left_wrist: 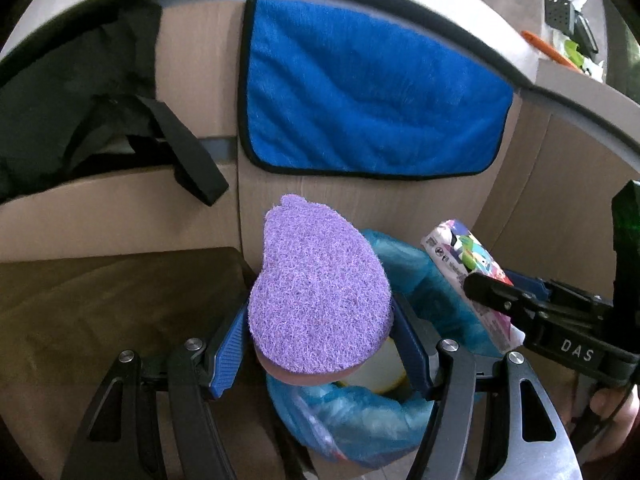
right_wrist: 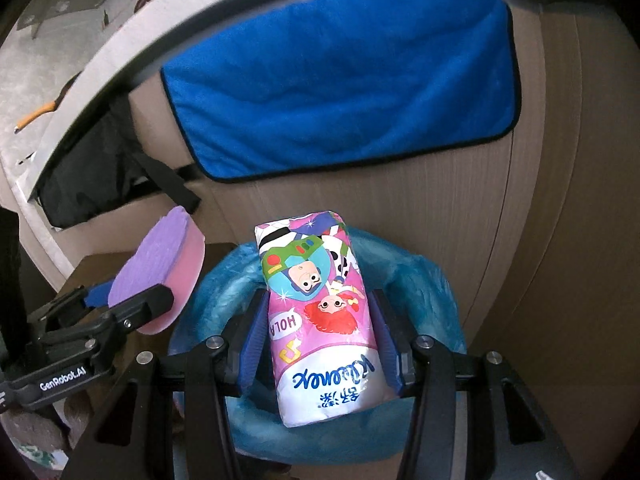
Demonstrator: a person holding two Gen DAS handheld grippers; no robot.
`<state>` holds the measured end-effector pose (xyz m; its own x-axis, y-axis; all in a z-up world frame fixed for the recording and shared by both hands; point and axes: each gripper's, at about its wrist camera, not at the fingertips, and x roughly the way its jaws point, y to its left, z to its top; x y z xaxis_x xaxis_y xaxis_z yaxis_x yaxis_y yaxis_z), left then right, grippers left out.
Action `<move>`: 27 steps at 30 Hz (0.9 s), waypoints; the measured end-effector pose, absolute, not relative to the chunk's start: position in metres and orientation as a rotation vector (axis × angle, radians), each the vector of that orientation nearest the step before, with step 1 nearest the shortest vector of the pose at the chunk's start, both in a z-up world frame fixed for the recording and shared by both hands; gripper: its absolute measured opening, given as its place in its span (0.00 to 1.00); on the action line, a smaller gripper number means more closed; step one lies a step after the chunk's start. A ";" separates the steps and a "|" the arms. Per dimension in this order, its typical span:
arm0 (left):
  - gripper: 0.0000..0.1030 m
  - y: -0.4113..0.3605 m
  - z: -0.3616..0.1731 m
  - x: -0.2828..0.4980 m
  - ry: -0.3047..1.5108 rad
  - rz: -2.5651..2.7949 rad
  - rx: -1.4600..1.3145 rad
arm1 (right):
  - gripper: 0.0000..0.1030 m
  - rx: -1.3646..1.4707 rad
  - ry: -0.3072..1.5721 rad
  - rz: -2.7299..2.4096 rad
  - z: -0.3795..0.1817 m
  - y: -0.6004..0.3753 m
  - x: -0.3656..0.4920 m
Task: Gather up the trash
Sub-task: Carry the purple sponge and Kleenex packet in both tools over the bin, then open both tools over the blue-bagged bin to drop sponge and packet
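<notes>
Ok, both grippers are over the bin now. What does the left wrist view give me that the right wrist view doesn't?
Only the left wrist view shows the purple scrub face of the sponge head-on, a white and yellow object down in the bin, and a hand on the right gripper.

Only the right wrist view shows the tissue pack printing in full and the sponge's pink underside.

Both show the left gripper clamping the sponge, the right clamping the pack, the blue-lined bin below and the blue towel.

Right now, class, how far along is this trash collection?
Done: a white item already lies in the blue-lined bin. In hand: the left gripper grips a purple sponge, the right gripper a tissue pack, both above the bin. Left: dropping both in.
</notes>
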<state>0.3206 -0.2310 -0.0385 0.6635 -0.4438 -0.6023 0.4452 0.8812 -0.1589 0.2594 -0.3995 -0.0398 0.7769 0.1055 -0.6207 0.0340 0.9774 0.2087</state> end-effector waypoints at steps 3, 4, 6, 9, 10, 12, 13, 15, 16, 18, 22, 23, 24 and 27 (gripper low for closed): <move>0.65 -0.234 -0.048 0.330 0.711 -0.508 -0.006 | 0.46 0.229 0.697 0.039 -0.047 -0.404 0.266; 0.65 -0.236 -0.050 0.332 0.719 -0.510 -0.005 | 0.46 0.230 0.701 0.039 -0.049 -0.406 0.268; 0.65 -0.238 -0.054 0.334 0.729 -0.511 -0.004 | 0.46 0.234 0.711 0.036 -0.053 -0.408 0.271; 0.65 -0.239 -0.059 0.338 0.746 -0.515 -0.011 | 0.46 0.241 0.721 0.034 -0.058 -0.412 0.272; 0.65 -0.240 -0.061 0.339 0.752 -0.518 -0.016 | 0.46 0.242 0.723 0.034 -0.059 -0.413 0.272; 0.65 -0.240 -0.062 0.341 0.754 -0.523 -0.021 | 0.46 0.246 0.726 0.033 -0.062 -0.414 0.274; 0.65 -0.241 -0.062 0.342 0.755 -0.524 -0.022 | 0.46 0.247 0.728 0.032 -0.062 -0.414 0.275; 0.65 -0.241 -0.063 0.344 0.758 -0.528 -0.028 | 0.46 0.250 0.732 0.033 -0.064 -0.414 0.277; 0.65 -0.240 -0.063 0.344 0.758 -0.526 -0.032 | 0.46 0.251 0.734 0.033 -0.064 -0.414 0.277; 0.65 -0.239 -0.063 0.345 0.755 -0.523 -0.039 | 0.46 0.249 0.737 0.031 -0.066 -0.413 0.278; 0.65 -0.239 -0.065 0.345 0.755 -0.532 -0.052 | 0.48 0.254 0.739 0.025 -0.067 -0.412 0.281; 0.66 -0.238 -0.065 0.345 0.760 -0.541 -0.060 | 0.50 0.253 0.738 0.017 -0.067 -0.412 0.281; 0.70 -0.237 -0.065 0.347 0.771 -0.567 -0.078 | 0.50 0.252 0.739 0.013 -0.067 -0.412 0.281; 0.89 -0.234 -0.065 0.349 0.782 -0.608 -0.118 | 0.51 0.262 0.734 0.005 -0.066 -0.413 0.279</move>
<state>0.3487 -0.2343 -0.0651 0.5491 -0.5546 -0.6253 0.4694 0.8236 -0.3183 0.2791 -0.4129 -0.0660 0.7439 0.0953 -0.6614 0.0871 0.9675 0.2374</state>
